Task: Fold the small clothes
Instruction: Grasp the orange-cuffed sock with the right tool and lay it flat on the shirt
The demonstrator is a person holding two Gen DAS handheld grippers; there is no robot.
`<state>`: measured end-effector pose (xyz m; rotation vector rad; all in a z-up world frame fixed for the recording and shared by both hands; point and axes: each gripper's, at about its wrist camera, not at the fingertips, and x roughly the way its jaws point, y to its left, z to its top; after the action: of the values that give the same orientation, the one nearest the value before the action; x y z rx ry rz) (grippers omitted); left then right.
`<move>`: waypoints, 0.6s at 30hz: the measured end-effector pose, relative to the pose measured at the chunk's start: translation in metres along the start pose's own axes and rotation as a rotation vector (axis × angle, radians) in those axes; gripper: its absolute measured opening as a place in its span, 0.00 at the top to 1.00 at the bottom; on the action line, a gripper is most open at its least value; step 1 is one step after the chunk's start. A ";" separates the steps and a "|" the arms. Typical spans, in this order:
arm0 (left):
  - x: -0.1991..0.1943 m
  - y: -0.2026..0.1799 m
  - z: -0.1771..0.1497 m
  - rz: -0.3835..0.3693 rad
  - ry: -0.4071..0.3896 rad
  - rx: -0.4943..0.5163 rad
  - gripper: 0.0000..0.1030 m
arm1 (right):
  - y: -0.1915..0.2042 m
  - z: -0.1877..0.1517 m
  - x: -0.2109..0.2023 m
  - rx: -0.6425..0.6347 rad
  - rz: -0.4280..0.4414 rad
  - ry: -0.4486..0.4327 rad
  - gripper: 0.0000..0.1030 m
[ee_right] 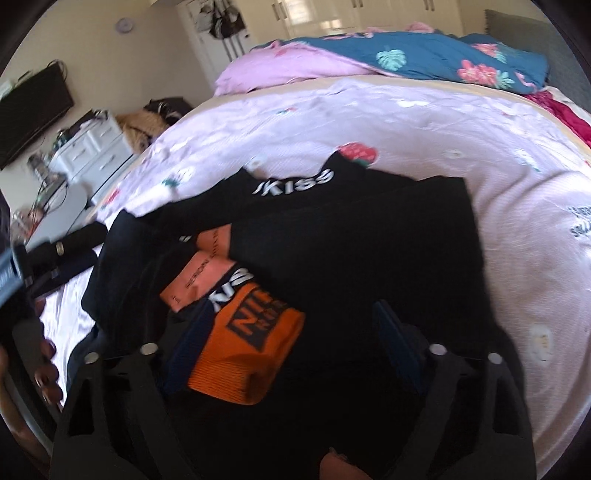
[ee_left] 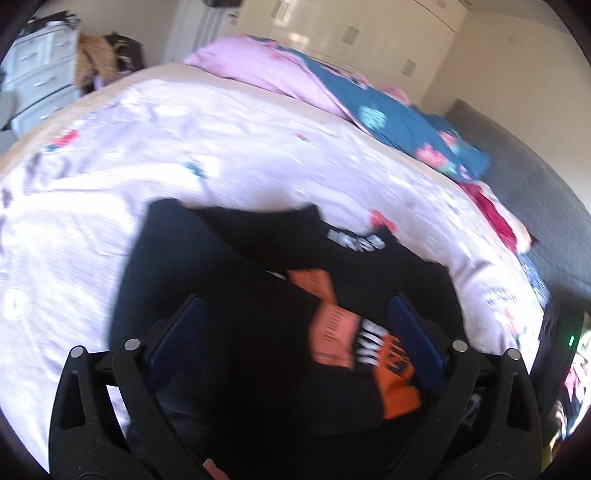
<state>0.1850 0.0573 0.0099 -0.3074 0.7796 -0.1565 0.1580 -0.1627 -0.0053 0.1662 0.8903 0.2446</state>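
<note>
A black garment [ee_left: 236, 295] with orange panels and white lettering lies partly folded on the pale pink bedspread [ee_left: 110, 184]. My left gripper [ee_left: 295, 321] hovers over its near part, open, its blue pads [ee_left: 413, 332] wide apart and pressing on nothing. In the right wrist view the same garment [ee_right: 351, 240] spreads below my right gripper [ee_right: 295, 328], which is also open. An orange panel [ee_right: 243, 354] lies beside its left pad [ee_right: 195, 332], and I see no pinch on the cloth. At the far left a hand [ee_right: 46, 365] holds the left tool's black frame [ee_right: 55, 251].
A bunched pink and blue floral quilt [ee_right: 406, 55] lies at the far side of the bed, with red cloth [ee_left: 495, 214] near the grey headboard [ee_left: 535, 177]. White drawers [ee_right: 92, 147], a dark screen [ee_right: 33, 107] and cream wardrobes [ee_left: 369, 33] stand beyond.
</note>
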 end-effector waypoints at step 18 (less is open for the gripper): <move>-0.049 0.098 0.028 0.213 -0.151 -0.208 0.09 | 0.071 0.049 -0.051 -0.207 0.176 -0.205 0.93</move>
<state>0.1733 0.1680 0.0290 -0.4256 0.6748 0.1481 0.1553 -0.1113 0.0803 0.0752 0.6426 0.4728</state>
